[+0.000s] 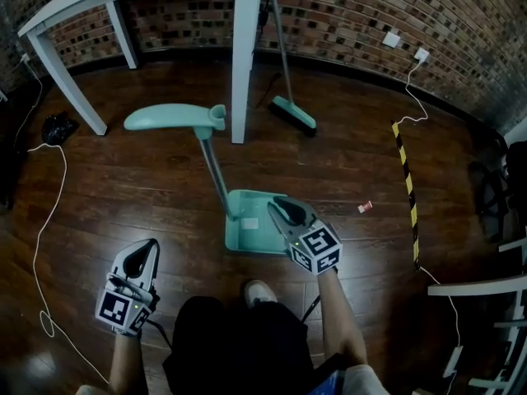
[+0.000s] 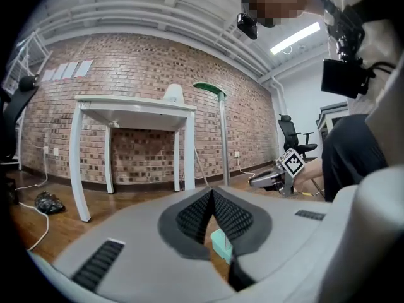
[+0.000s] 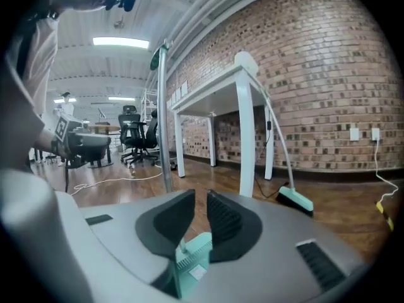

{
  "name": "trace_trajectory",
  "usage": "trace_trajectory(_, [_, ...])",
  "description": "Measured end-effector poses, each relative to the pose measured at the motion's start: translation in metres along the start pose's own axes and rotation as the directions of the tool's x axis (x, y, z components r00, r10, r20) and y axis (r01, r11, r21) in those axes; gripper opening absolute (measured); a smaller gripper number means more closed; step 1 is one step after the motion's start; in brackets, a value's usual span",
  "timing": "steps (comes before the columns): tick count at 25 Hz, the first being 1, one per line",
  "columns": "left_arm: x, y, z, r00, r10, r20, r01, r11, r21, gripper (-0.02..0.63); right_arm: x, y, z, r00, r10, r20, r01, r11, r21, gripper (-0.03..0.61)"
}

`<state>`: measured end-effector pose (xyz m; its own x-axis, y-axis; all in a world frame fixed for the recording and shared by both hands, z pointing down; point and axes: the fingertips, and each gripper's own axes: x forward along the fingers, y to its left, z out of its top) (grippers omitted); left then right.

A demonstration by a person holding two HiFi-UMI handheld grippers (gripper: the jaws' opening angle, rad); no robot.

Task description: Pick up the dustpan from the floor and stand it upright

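Starting at the left, the left hand-held gripper (image 1: 146,252) hangs closed and empty. The dustpan (image 1: 247,229) stands upright on the floor (image 1: 148,188), its tray empty (no litter shows). It looks to be light, stiff, smooth plastic, best gripped by its thin handle (image 1: 216,167). The right hand-held gripper (image 1: 284,210) hovers over the tray, jaws slightly apart, holding nothing.

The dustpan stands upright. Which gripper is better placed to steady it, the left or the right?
Right, probably. The right gripper hangs just over the dustpan, above its tray, with its jaws apart and empty. The left gripper is off to the side over the floor, its jaws shut.
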<state>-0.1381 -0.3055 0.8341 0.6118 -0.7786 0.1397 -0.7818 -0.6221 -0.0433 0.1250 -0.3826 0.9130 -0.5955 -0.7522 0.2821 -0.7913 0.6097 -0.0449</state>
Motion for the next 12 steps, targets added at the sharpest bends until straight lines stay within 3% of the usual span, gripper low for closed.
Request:
trace_trajectory(2, [0.006,0.002,0.022,1.000,0.007,-0.008,-0.007,1.000,-0.023,0.008,-0.021,-0.010,0.037,0.999,-0.028,0.032,0.028,1.000,-0.009,-0.020])
trace_trajectory(5, [0.008,0.003,0.068,1.000,0.019,-0.003,-0.019,0.995,-0.096,0.009,-0.050,-0.015,0.089,0.999,-0.032,0.044,0.033,0.999,-0.023,-0.020])
trace_trajectory(9, [0.014,0.003,0.135,1.000,0.017,-0.019,-0.018,0.997,-0.075,0.009,-0.078,-0.016,0.173,0.994,-0.047,0.099,0.051,0.998,-0.044,-0.020])
trace_trajectory(12, [0.023,0.003,0.186,1.000,-0.003,-0.025,0.001,0.996,-0.085,0.012,-0.090,-0.005,0.232,0.997,-0.031,0.076,0.038,0.995,-0.092,-0.018])
